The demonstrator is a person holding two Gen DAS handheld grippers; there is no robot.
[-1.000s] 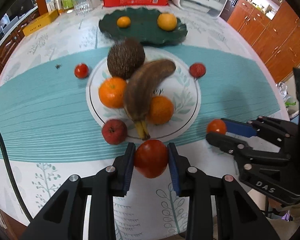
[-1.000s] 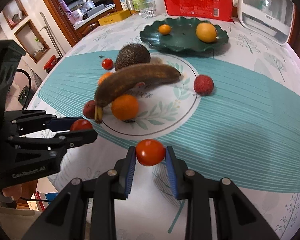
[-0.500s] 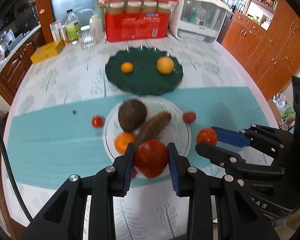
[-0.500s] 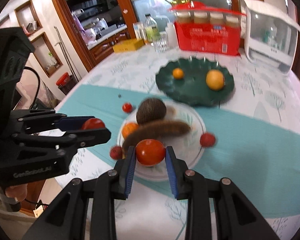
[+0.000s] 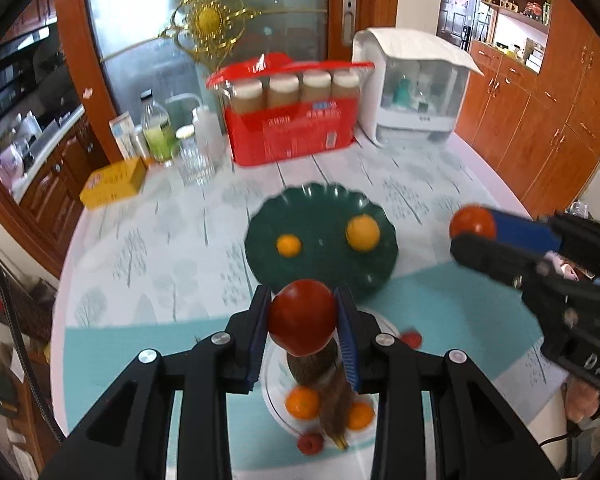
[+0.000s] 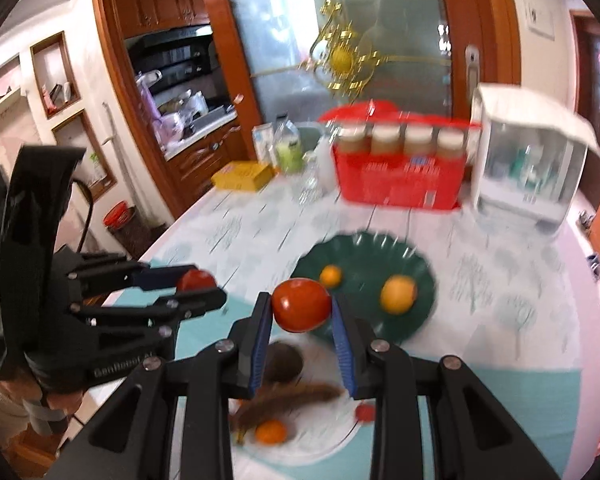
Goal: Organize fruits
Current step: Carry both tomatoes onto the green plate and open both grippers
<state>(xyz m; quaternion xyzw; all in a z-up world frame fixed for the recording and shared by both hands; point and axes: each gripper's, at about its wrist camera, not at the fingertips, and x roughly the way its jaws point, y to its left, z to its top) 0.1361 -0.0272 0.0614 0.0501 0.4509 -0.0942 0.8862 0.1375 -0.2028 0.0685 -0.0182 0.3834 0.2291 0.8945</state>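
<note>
**Tomatoes aloft, bound for the green plate**

Tomatoes counted: two, one red tomato [image 5: 302,316] pinched in the left claw [image 5: 302,322], one orange-red tomato [image 6: 301,305] pinched in the right claw [image 6: 301,312], both above the surface [image 5: 148,248]. Best carried level, lowered onto a bare part of the green plate [image 5: 332,208], clear of its two citrus fruits. Plates: two. White plate [image 6: 324,436]: one banana, one brown husk, at least two oranges.

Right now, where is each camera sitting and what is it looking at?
Left wrist view: sits on the left gripper, looking down along its fingers at a held tomato and the green plate; the right gripper shows at the side.
Right wrist view: sits on the right gripper, holding another tomato; the left gripper and a hand show.
Both share the green plate and red box.
</note>
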